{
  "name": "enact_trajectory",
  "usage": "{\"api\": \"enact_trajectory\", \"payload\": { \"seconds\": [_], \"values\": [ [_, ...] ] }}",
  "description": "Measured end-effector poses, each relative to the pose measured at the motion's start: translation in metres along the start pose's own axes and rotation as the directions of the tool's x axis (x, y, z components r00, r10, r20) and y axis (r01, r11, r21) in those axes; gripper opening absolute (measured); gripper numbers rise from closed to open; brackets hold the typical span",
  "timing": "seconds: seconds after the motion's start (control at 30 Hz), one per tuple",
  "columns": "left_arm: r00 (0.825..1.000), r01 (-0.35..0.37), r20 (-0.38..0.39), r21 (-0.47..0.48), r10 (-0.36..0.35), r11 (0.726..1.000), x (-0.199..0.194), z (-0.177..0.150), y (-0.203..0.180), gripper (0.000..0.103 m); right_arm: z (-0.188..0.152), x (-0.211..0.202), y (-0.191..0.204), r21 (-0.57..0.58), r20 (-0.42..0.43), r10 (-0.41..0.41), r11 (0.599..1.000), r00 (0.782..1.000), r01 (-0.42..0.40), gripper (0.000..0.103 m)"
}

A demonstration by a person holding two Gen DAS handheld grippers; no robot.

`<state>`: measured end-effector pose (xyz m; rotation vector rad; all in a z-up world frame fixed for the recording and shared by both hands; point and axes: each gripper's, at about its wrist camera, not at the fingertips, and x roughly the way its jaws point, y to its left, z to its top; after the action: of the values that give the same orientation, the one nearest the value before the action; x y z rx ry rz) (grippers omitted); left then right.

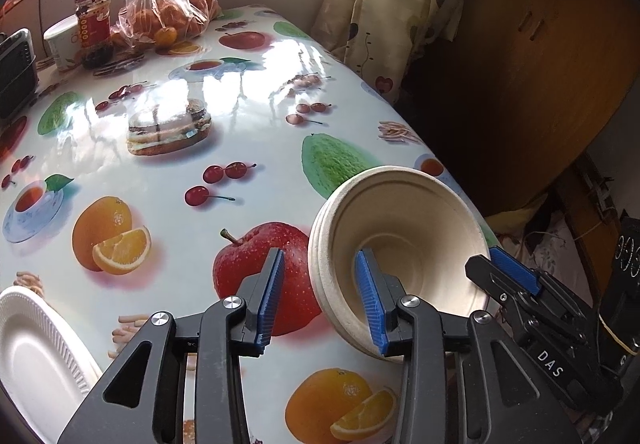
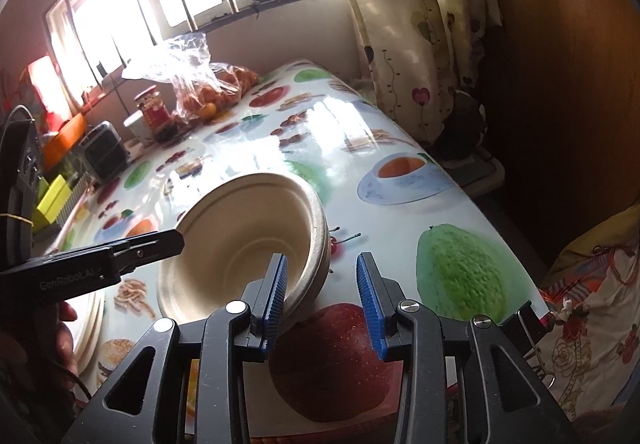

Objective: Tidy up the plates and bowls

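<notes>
A stack of beige pulp bowls (image 1: 400, 236) is tilted up on its edge near the table's right side; it also shows in the right wrist view (image 2: 248, 236). My left gripper (image 1: 324, 300) is open, its jaws astride the stack's near-left rim, one pad inside the bowl. My right gripper (image 2: 322, 302) is open, its jaws astride the stack's right rim, its left pad inside the bowl. The right gripper (image 1: 516, 276) shows behind the bowls in the left wrist view. A white foam plate (image 1: 32, 356) lies at the near left.
The table (image 1: 240, 132) has a glossy fruit-print cloth. At its far end stand a bag of oranges (image 1: 168, 12), a red jar (image 1: 94, 18), a white cup (image 1: 62, 40) and a black device (image 1: 16, 72). A curtain (image 1: 392, 4) and wooden cabinet (image 1: 540, 64) are right.
</notes>
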<state>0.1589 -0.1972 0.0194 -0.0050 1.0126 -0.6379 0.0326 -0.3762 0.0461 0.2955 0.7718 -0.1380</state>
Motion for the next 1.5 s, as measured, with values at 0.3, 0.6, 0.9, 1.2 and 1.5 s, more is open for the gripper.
{"api": "enact_trajectory", "payload": {
  "seconds": [0.3, 0.6, 0.9, 1.2, 1.5],
  "values": [
    [0.999, -0.037, 0.019, 0.016, 0.036, 0.999, -0.003, -0.004, -0.005, 0.039, 0.0, -0.001, -0.001, 0.001, 0.007, 0.012, 1.0, 1.0, -0.012, 0.035],
    [0.998, -0.057, 0.025, 0.028, 0.056, 0.998, -0.005, -0.007, -0.009, 0.044, 0.0, 0.0, -0.002, -0.006, -0.004, 0.025, 1.0, 1.0, -0.025, 0.042],
    [0.997, -0.073, 0.029, 0.041, 0.072, 0.996, -0.004, -0.011, -0.012, 0.047, 0.005, 0.005, -0.003, -0.021, -0.021, 0.056, 0.998, 0.998, -0.056, 0.051],
    [0.999, -0.051, 0.009, 0.024, 0.051, 0.998, 0.002, -0.013, -0.011, 0.049, 0.01, 0.017, -0.003, -0.05, -0.059, 0.069, 0.996, 0.996, -0.072, 0.052],
    [1.0, -0.023, 0.004, 0.0, 0.023, 1.0, 0.005, -0.015, -0.011, 0.049, 0.014, 0.021, -0.002, -0.047, -0.062, 0.09, 0.995, 0.994, -0.093, 0.052]
  ]
}}
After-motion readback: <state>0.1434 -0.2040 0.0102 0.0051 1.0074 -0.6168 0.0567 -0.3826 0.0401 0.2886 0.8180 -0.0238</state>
